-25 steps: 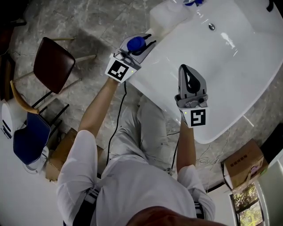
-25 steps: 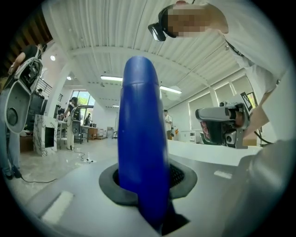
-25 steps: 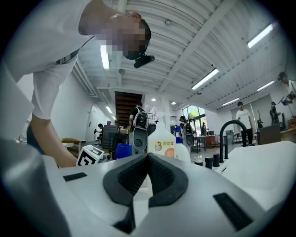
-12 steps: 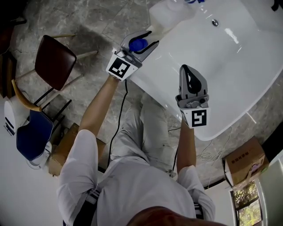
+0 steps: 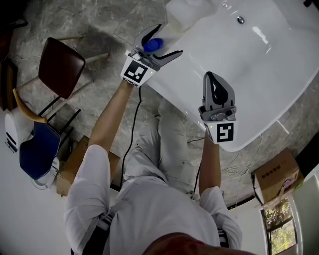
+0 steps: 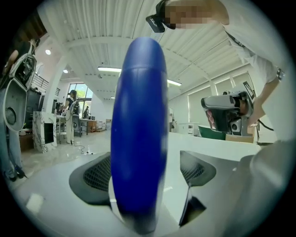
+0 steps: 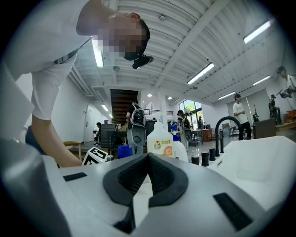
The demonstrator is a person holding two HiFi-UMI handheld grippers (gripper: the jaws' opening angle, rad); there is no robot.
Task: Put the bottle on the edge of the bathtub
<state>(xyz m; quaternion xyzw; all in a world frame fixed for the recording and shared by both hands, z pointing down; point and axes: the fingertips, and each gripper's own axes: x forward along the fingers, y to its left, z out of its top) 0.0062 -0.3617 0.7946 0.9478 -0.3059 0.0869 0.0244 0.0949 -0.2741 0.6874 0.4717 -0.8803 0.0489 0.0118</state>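
Observation:
A blue bottle [image 5: 152, 45] stands on the rim of the white bathtub [image 5: 259, 64], at its left edge. My left gripper [image 5: 168, 40] is around it and its jaws are opening, spread wide with both pads off the bottle. In the left gripper view the bottle [image 6: 138, 139] fills the middle, upright between the dark pads [image 6: 95, 178]. My right gripper [image 5: 210, 75] is shut on nothing and hovers over the tub's near rim. The right gripper view shows its jaws [image 7: 147, 173] pressed together, with the blue bottle [image 7: 124, 152] small in the distance.
White jugs [image 5: 187, 12] stand at the tub's far corner, seen as labelled bottles [image 7: 160, 141] beside a black faucet [image 7: 222, 132]. A brown chair [image 5: 60, 67] and a blue seat [image 5: 37, 152] stand left on the stone floor. A cardboard box [image 5: 276, 174] lies at right.
My left gripper's jaws have spread from a grip on the blue bottle to wide apart, letting it go on the tub rim. The right gripper has barely moved.

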